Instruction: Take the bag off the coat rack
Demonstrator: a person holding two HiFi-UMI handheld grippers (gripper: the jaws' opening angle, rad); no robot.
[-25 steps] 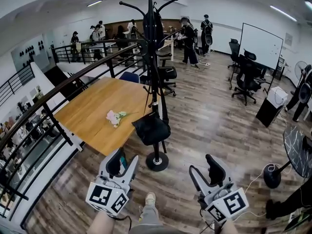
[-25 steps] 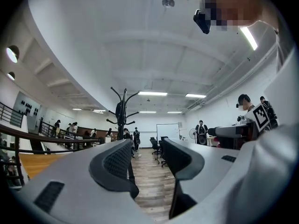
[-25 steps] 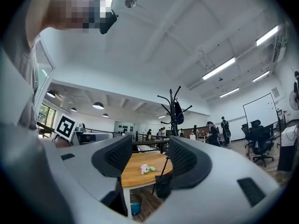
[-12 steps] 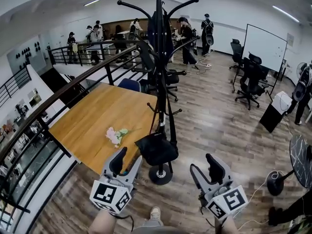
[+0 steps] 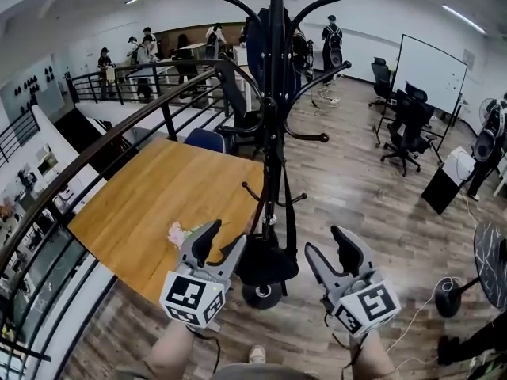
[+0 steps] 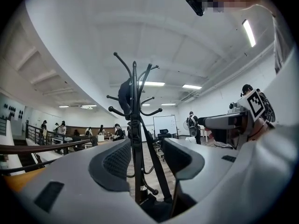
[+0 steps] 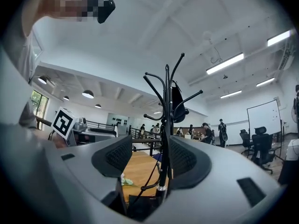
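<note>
bag low centre, strap vertical up coat rack | sits between grippers, nearer left gripper | left and right gripper jaws wide, empty

The left gripper had its jaws apart, closed on nothing. Through the gap rose the black pole of the coat rack, its curved hooks fanned out at the top, where a dark item hung. A dark strap ran slantwise down the pole to the bag – only a dark shape low between the jaws. At the right edge the right gripper reached in sideways, its marker cube showing. A railing crossed the left, and a whiteboard stood far behind.
</note>
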